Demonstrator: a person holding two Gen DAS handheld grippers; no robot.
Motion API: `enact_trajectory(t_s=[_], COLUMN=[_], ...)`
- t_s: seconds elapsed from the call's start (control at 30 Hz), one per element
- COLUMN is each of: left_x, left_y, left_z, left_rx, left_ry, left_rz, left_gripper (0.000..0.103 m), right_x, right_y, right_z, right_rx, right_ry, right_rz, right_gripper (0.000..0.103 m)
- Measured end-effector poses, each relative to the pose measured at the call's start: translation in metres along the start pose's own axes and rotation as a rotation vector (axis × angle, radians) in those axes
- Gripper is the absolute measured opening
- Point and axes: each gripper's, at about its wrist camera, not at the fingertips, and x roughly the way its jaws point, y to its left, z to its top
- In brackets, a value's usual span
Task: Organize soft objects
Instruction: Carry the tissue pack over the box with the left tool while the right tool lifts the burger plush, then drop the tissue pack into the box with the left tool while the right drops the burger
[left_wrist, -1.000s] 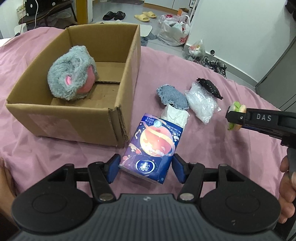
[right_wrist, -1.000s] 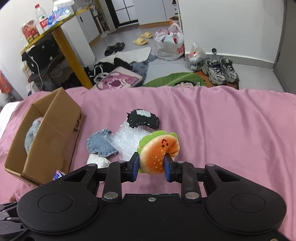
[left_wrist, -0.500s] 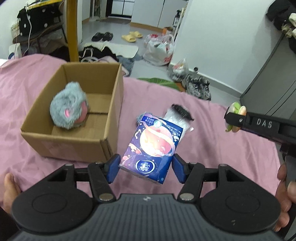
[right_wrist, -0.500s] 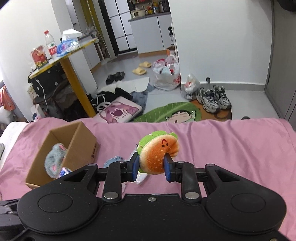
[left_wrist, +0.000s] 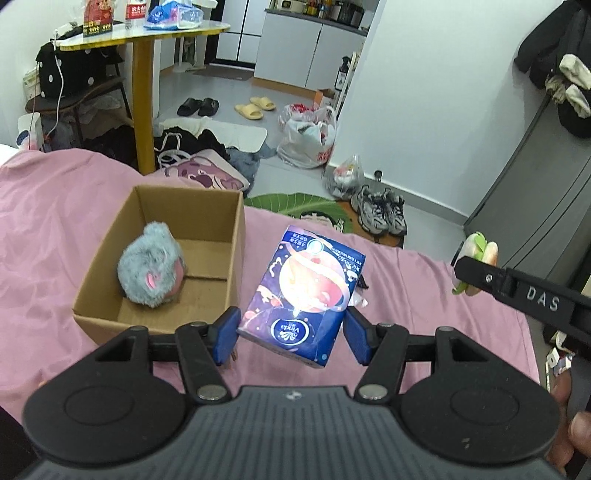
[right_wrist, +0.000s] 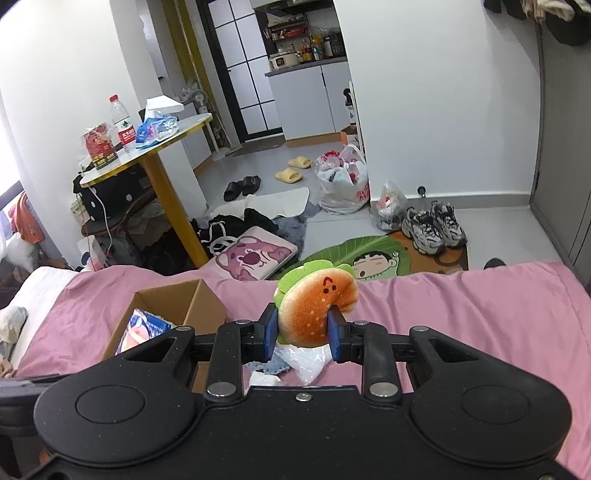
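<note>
My left gripper (left_wrist: 289, 334) is shut on a blue tissue pack (left_wrist: 301, 297) with a planet print and holds it up above the pink bed, just right of the open cardboard box (left_wrist: 236, 236). A grey fluffy plush (left_wrist: 151, 273) lies inside the box. My right gripper (right_wrist: 302, 332) is shut on a burger plush (right_wrist: 316, 304) and holds it high over the bed; it shows at the right of the left wrist view (left_wrist: 476, 267). In the right wrist view the box (right_wrist: 201, 304) sits lower left with the tissue pack (right_wrist: 142, 328) over it.
A clear plastic bag (right_wrist: 308, 363) and a blue-grey fabric piece (right_wrist: 267, 365) lie on the pink bedsheet (right_wrist: 461, 314) under the right gripper. Beyond the bed edge the floor holds shoes (left_wrist: 380, 214), bags, slippers and a yellow-legged table (left_wrist: 144, 107).
Both grippers have risen well above the bed with their loads. The tissue pack has moved closer to the box. The other soft items have dropped out of the left wrist view.
</note>
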Motion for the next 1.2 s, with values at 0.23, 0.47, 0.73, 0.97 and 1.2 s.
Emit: enact_trajectory(t_s=[0.23, 0.47, 0.73, 0.97, 1.2], left_x=[-0.01, -0.015, -0.018, -0.01, 0.008], left_y=[0.014, 0.032, 0.055, 0.081, 0.101], left_z=[0.011, 0.019, 0.028, 0.041, 0.056], left_rx=[-0.012, -0.028, -0.055, -0.096, -0.123], left_ry=[-0.027, -0.05, -0.069, -0.081, -0.072], left_rz=[-0.003, 0.006, 0.019, 0.046, 0.06], left_gripper=[0.059, 0.059, 0.059, 0.06, 0.06], right_x=[-0.007, -0.009, -0.008, 0.001, 0.014], right_y=[0.016, 0.034, 0.055, 0.075, 0.094], right_z=[0.002, 0.001, -0.001, -0.001, -0.001], right_rx=[-0.025, -0.06, -0.089, -0.11, -0.125], right_ry=[-0.018, -0.031, -0.04, -0.035, -0.03], right_rz=[0.014, 0.033, 0.062, 0.083, 0.089], right_gripper=[0.027, 0.027, 0.027, 0.027, 0.027])
